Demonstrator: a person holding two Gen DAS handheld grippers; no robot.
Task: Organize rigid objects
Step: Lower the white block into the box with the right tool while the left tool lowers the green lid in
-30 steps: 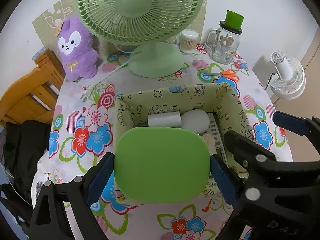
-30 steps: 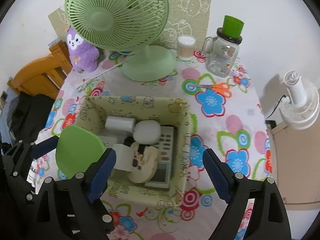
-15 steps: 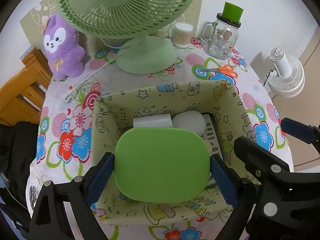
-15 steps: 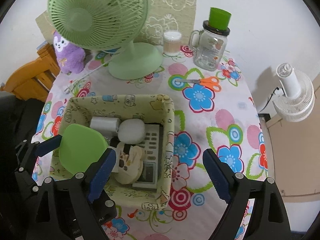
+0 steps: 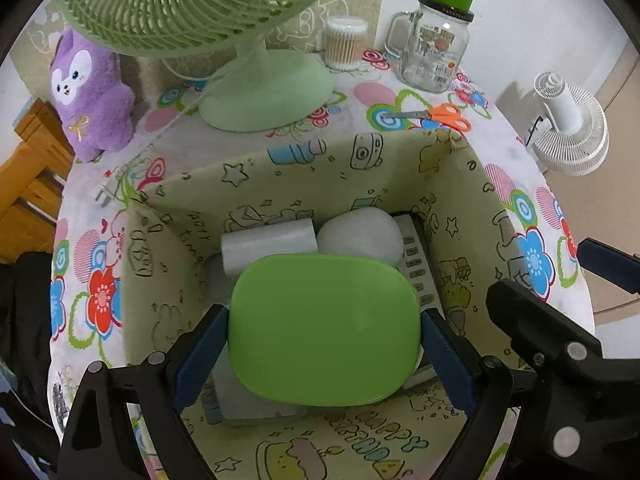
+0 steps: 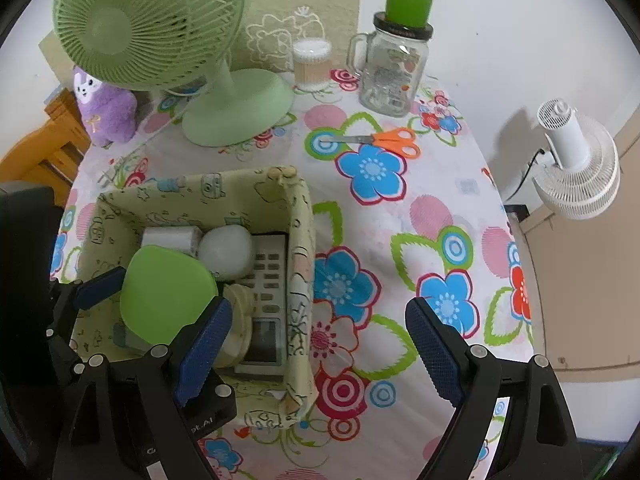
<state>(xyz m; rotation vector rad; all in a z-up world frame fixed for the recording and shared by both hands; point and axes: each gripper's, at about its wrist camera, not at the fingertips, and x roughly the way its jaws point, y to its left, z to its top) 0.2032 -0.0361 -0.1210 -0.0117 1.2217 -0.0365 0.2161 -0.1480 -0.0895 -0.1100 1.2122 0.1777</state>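
The left gripper (image 5: 324,332) grips a flat green lid (image 5: 324,330) by its two side edges, its blue-padded fingers (image 5: 202,346) pressed against the rounded rectangle on either side. The lid sits level inside the mouth of a pale green fabric storage box (image 5: 288,168) printed with cartoon doodles, above the things already in it. From the right wrist view the same lid (image 6: 168,292) appears over the left half of the box (image 6: 300,240).

Inside the box lie a white cylindrical roll (image 5: 268,242) against the far wall, a white rounded object (image 5: 360,234) just beside it, and a grey remote control (image 6: 268,292) along the right wall. A cream round object (image 6: 240,320) leans between the lid and the remote.

The right gripper (image 6: 320,356) holds nothing; its jaws stand wide apart, the left finger over the box's near right corner and the right finger over the flowered tablecloth (image 6: 400,208).

Beyond the box on the table stand a green desk fan (image 6: 148,20), a purple plush toy (image 6: 106,108), a tub of cotton swabs (image 6: 312,64) and a glass mug jar (image 6: 394,70) with a green cup upside down on its lid. Orange-handled scissors (image 6: 384,140) lie flat between the jar and the box. A white fan (image 6: 576,160) stands off the table to the right.
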